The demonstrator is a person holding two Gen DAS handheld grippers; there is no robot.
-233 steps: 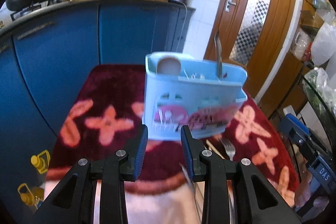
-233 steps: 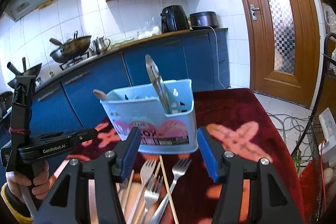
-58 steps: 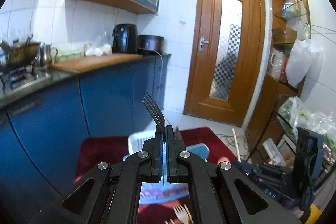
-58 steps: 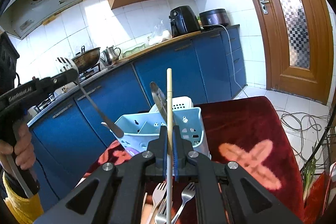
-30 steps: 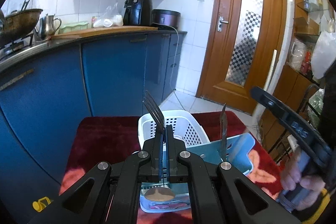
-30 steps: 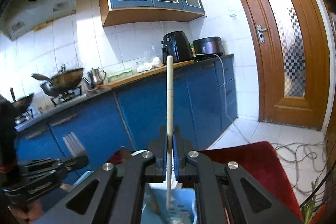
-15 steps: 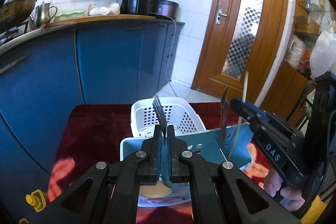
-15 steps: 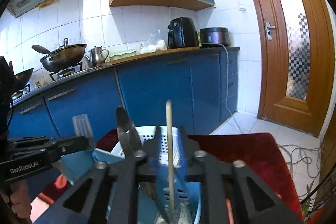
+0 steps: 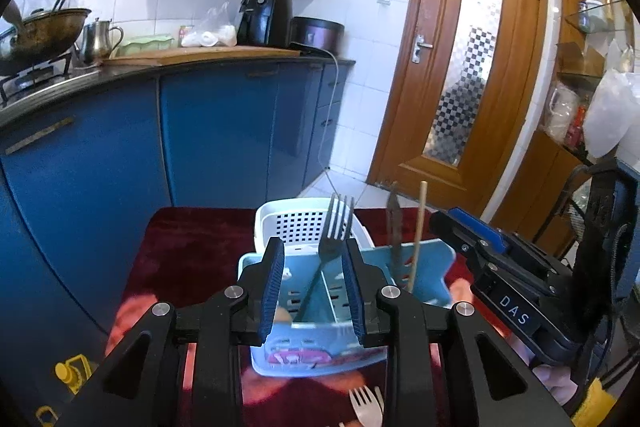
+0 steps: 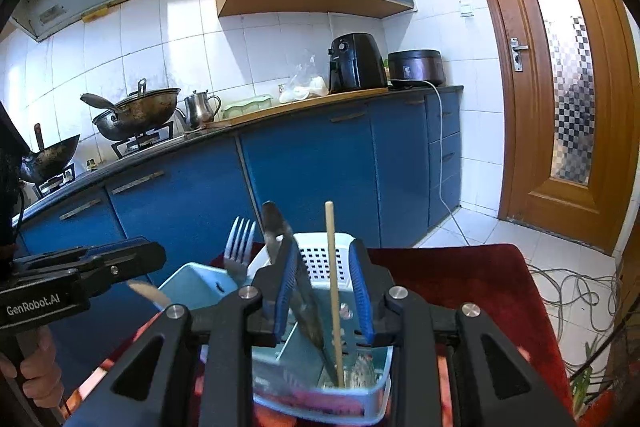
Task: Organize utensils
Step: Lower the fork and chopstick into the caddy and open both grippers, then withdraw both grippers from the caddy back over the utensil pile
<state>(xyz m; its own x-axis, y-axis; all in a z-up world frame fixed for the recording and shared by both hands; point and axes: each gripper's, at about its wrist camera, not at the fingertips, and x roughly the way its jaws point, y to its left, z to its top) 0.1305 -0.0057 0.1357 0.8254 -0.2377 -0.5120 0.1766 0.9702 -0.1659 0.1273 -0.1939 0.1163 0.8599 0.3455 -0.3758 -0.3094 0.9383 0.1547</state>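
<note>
A light blue utensil caddy [image 9: 424, 267] stands on the dark red cloth [image 9: 188, 239]. A metal fork [image 9: 334, 227] stands tines up in its left compartment, between the fingers of my open left gripper [image 9: 313, 291], apart from them. A wooden chopstick [image 10: 333, 279] and a knife [image 10: 280, 227] stand in the right compartment, the chopstick loose between the fingers of my open right gripper [image 10: 325, 289]. In the right wrist view the fork [image 10: 238, 247] and the caddy [image 10: 188, 287] also show. A wooden spoon bowl [image 10: 146, 293] sticks out at the caddy's left end.
A white perforated basket [image 9: 304, 223] stands just behind the caddy. Loose forks [image 9: 366, 407] lie on the cloth in front of it. Blue kitchen cabinets [image 9: 200, 139] run behind the table, a wooden door [image 9: 460, 87] to the right, cables [image 10: 576, 291] on the floor.
Both grippers have opened. The fork dropped from my left gripper into the caddy's left compartment, and the chopstick from my right gripper into the right compartment.
</note>
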